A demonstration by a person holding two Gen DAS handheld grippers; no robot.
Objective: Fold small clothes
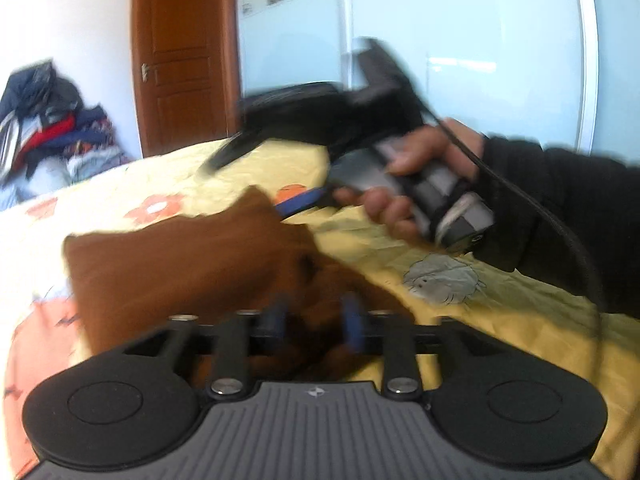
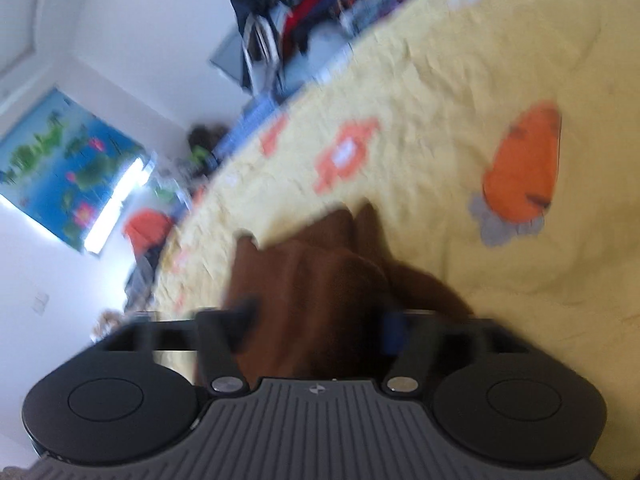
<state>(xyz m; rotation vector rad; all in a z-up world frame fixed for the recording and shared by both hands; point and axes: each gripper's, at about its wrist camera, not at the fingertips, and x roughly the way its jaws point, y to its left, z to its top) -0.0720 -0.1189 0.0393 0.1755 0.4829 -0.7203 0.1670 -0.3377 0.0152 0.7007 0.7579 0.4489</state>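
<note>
A small brown garment (image 1: 180,272) lies bunched on the yellow bedspread (image 1: 500,312). My left gripper (image 1: 314,320) has its blue fingers closed on a fold of the brown cloth near the camera. In the left wrist view my right gripper (image 1: 296,204) reaches in from the right, held by a hand, with a blue fingertip at the garment's far edge. In the right wrist view the brown garment (image 2: 320,280) fills the gap between the fingers of my right gripper (image 2: 320,320), which are set wide apart around it. Both views are blurred by motion.
The yellow bedspread (image 2: 440,80) has orange flower and carrot prints. A pile of mixed clothes (image 1: 44,120) sits at the far left beside a brown door (image 1: 184,52). A pale blue wardrobe (image 1: 460,40) stands behind the bed.
</note>
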